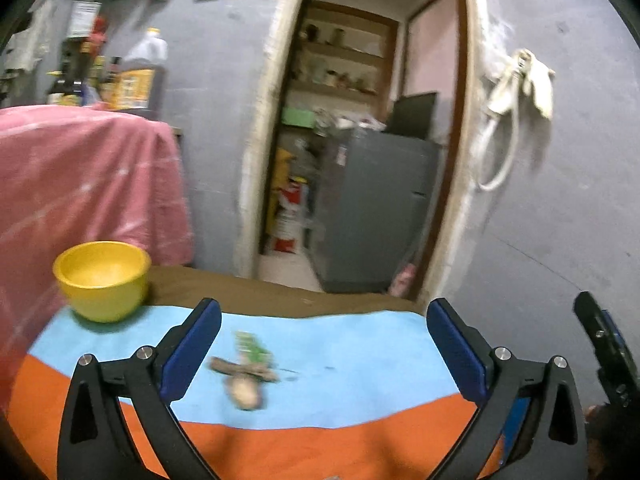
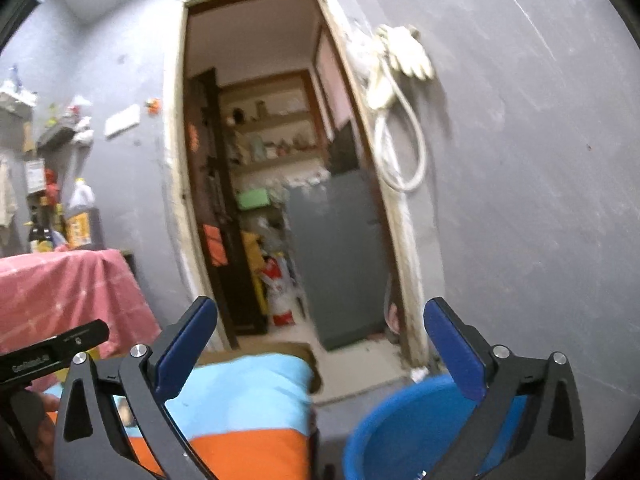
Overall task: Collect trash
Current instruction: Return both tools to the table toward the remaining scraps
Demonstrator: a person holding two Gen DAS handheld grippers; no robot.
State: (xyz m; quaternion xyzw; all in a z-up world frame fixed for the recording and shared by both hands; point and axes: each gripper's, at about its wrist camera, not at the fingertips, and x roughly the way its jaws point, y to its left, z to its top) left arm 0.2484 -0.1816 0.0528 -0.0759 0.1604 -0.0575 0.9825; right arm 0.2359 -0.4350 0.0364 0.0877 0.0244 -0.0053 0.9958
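A small pile of trash [image 1: 246, 376], brown scraps with a green wrapper, lies on the light blue part of the table cloth [image 1: 360, 360]. My left gripper [image 1: 324, 344] is open and empty, held above the table with the trash between its fingers, nearer the left one. My right gripper [image 2: 320, 344] is open and empty, off the table's right edge, above the floor and the near rim of a blue tub [image 2: 404, 428]. The right gripper's body shows at the right edge of the left wrist view [image 1: 608, 352].
A yellow bowl [image 1: 102, 278] stands at the table's far left. The cloth has an orange band [image 1: 320, 448] near me. A pink-covered stand [image 1: 80, 184] with bottles is at the left. A doorway [image 1: 360, 140] with a grey fridge is ahead.
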